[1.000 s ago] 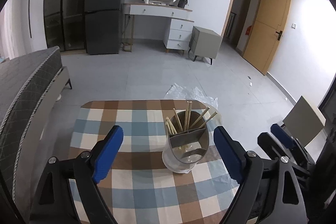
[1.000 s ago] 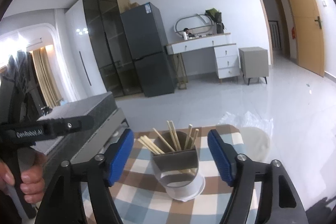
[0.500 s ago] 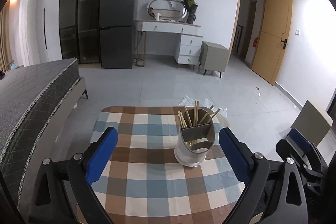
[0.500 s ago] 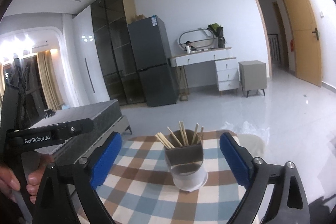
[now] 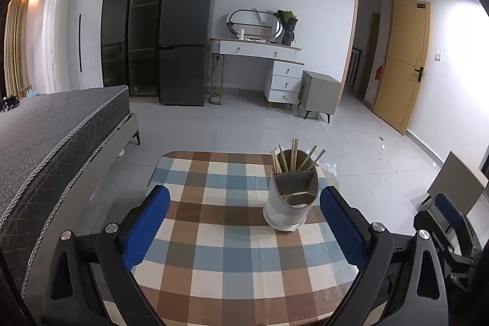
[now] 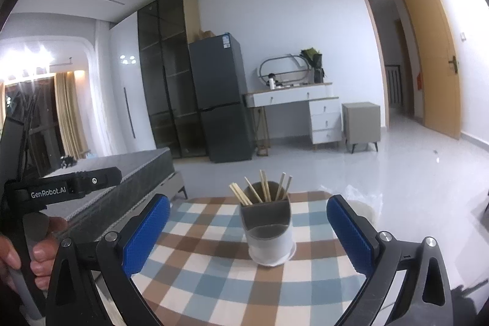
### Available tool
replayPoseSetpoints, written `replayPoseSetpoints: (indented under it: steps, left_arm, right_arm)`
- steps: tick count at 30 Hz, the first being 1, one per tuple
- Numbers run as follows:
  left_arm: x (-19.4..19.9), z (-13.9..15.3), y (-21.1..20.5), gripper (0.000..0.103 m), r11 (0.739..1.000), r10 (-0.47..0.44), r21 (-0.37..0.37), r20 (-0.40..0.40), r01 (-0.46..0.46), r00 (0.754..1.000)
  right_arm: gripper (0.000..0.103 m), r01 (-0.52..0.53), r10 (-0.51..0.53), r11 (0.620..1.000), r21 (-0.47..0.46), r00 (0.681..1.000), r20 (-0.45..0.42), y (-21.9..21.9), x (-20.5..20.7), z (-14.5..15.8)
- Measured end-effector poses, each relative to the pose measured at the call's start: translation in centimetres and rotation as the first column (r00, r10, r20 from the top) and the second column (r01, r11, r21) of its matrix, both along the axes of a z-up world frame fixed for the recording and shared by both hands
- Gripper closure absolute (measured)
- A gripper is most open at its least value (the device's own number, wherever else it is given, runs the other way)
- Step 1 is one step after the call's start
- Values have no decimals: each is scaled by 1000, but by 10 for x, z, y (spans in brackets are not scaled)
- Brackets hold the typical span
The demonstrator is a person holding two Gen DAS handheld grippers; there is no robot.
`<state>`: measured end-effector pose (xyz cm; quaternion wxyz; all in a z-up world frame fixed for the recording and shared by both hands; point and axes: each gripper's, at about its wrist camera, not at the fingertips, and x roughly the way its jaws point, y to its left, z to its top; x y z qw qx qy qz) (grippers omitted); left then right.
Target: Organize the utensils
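Both claws, left claw (image 5: 243,222) and right claw (image 6: 247,229), are spread wide with nothing between their blue pads. Several wooden chopsticks (image 6: 264,188) stand in the rear compartment of a white-and-grey cylindrical utensil holder (image 6: 270,234) on the checkered tabletop (image 5: 226,258).

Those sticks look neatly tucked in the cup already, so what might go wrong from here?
1. The utensil holder stands near the right edge of the checkered table; a nudge from the open right gripper might push it off.
2. The chopsticks lean outward past the rim, so a passing finger could snag one and tip the holder.
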<state>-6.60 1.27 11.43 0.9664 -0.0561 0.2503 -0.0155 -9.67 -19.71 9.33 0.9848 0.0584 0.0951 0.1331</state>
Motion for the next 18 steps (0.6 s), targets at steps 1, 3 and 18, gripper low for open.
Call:
replayPoseSetpoints:
  steps: [1,3,18]
  left_arm:
    - [-3,-3,-1,6,1000,2,5,8,-2,1000]
    - [-10,-8,-1,5,1000,4,8,25,-4,1000]
    - [-14,-50,-15,4,999,-7,43,57,5,998]
  right_arm:
    - [0,3,-3,1000,-1,1000,9,0,-3,-3]
    - [0,10,-9,1000,-5,1000,15,-1,-8,-8]
    - [0,34,-35,999,-25,999,-37,-8,-19,-42]
